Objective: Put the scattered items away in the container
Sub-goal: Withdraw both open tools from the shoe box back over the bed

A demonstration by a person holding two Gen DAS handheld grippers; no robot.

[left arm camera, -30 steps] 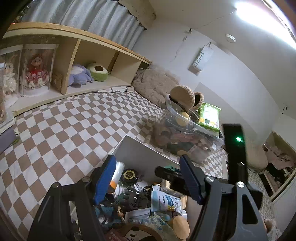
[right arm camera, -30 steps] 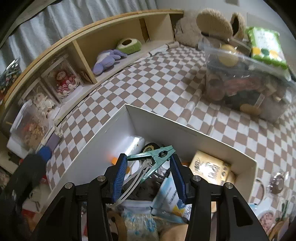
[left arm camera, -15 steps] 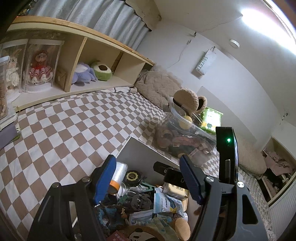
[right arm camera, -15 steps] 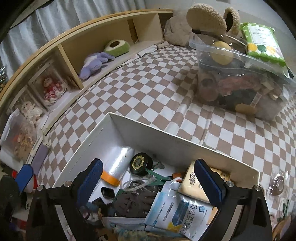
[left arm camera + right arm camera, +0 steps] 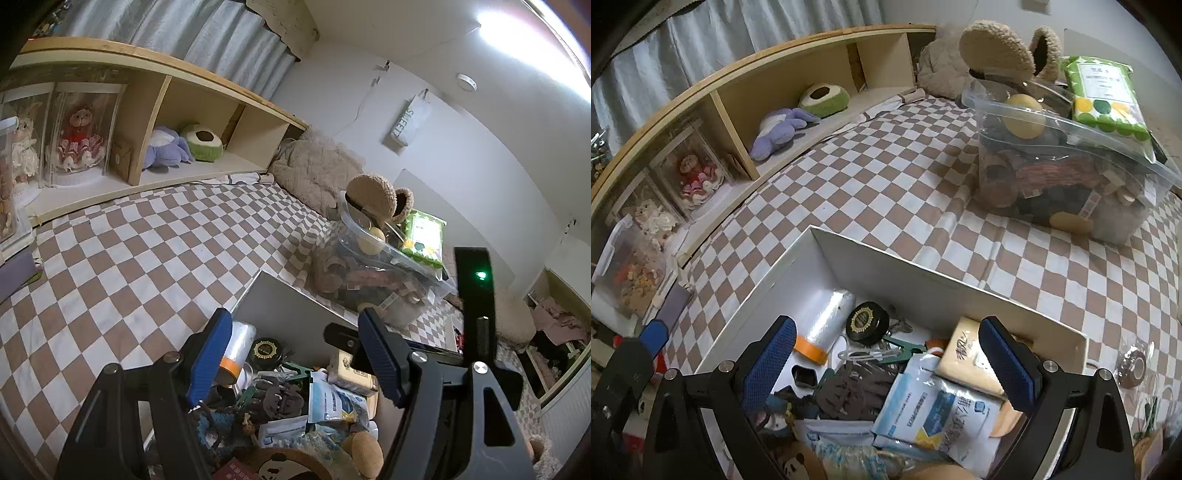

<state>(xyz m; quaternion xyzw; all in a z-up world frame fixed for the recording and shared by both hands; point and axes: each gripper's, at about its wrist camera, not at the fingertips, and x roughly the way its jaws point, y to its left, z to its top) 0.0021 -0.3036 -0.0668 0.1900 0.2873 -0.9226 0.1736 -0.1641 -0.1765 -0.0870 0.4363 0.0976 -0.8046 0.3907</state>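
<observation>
Container (image 5: 923, 269), a white rigid box, lay directly beneath both our grippers. Our right gripper (image 5: 886, 363) had just been opening and stood wide, nothing between its ribbed blue pads; the green clip (image 5: 905, 345) lay below it among soft packets. Our left gripper (image 5: 295, 358) hung partly open, empty. Beyond the box's right rim, small wrapped items (image 5: 1132, 363) remained on the checkered cloth (image 5: 886, 166).
</observation>
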